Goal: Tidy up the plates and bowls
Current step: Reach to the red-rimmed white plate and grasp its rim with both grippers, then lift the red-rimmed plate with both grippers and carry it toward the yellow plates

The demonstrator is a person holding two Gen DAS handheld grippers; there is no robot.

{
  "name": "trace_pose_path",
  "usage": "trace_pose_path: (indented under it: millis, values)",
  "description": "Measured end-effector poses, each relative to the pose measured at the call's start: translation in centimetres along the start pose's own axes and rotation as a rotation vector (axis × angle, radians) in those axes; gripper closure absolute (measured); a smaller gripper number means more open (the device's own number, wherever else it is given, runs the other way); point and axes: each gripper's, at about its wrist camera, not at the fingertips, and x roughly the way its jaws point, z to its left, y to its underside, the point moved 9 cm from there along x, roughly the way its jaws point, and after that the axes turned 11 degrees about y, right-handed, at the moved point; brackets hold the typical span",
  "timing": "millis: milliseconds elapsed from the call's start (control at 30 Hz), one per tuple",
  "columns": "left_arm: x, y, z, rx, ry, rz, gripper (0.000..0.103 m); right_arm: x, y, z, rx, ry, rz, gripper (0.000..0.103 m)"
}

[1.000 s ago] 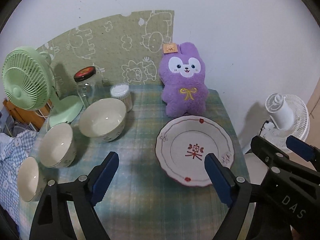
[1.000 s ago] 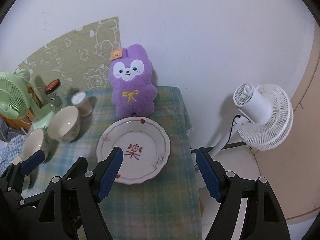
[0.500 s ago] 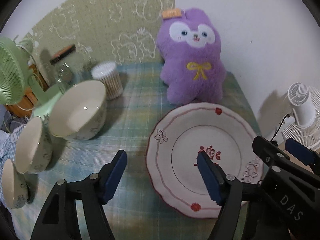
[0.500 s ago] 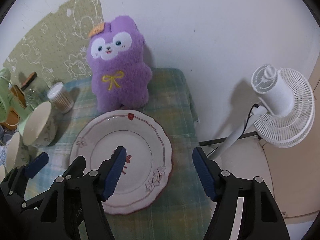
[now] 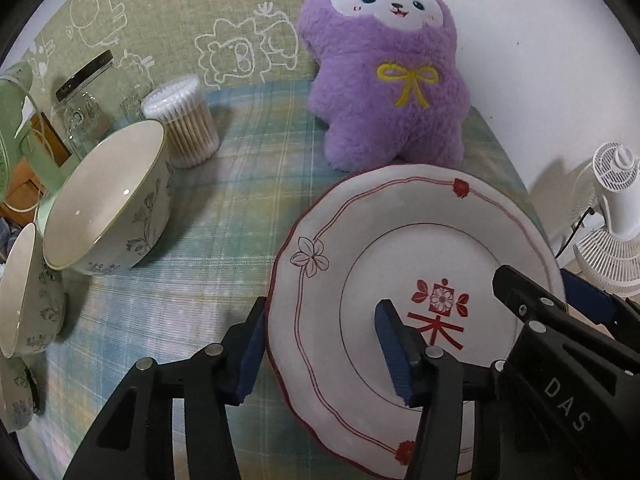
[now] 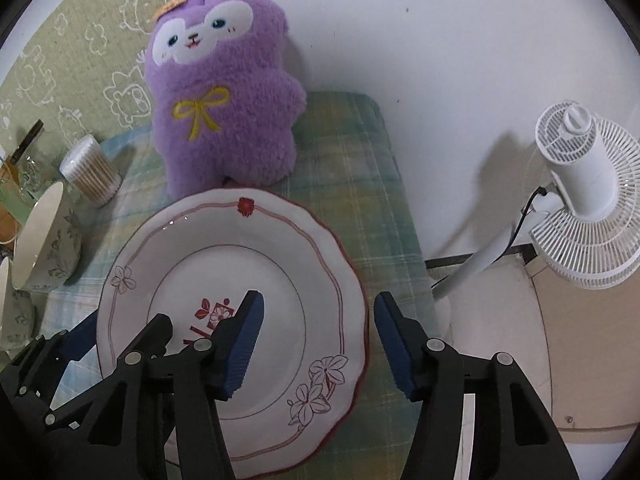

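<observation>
A white plate with red trim and a red motif lies on the plaid tablecloth; it also shows in the right wrist view. My left gripper is open and straddles the plate's left rim. My right gripper is open and straddles the plate's right rim. A large floral bowl stands left of the plate, with a smaller bowl beside it and a third bowl at the left edge.
A purple plush toy sits just behind the plate. A tub of cotton swabs, a glass jar and a green fan stand at the back left. A white fan stands off the table's right edge.
Both grippers have moved forward and down to the plate. Their open fingers now stand on either side of its left and right rims. The plate has not moved.
</observation>
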Motion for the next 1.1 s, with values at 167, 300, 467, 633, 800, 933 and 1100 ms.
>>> trace_pose_path:
  millis: [167, 300, 467, 633, 800, 933, 1100]
  values:
    - [-0.1, -0.1, -0.1, 0.009, -0.002, -0.005, 0.051, 0.2, 0.1, 0.0, 0.012, 0.018, 0.005, 0.052]
    - [-0.4, -0.7, 0.5, -0.068, 0.054, -0.012, 0.052, 0.2, 0.3, 0.0, -0.042, 0.091, -0.006, 0.063]
    - [0.0, -0.6, 0.4, -0.015, 0.001, -0.003, 0.053, 0.0, 0.3, -0.2, -0.027, 0.071, 0.002, 0.064]
    - [0.1, -0.4, 0.4, 0.007, -0.010, -0.003, 0.053, 0.2, 0.3, -0.3, -0.020, 0.065, 0.005, 0.063]
    - [-0.1, -0.2, 0.3, -0.002, -0.027, 0.000, 0.055, 0.1, 0.3, -0.2, -0.023, 0.067, 0.011, 0.063]
    - [-0.5, 0.0, -0.1, 0.010, -0.030, -0.001, 0.055, -0.3, 0.3, -0.3, -0.008, 0.064, 0.014, 0.063]
    - [-1.1, 0.1, -0.2, 0.004, -0.028, -0.006, 0.056, -1.2, 0.4, -0.4, 0.002, 0.064, 0.012, 0.063]
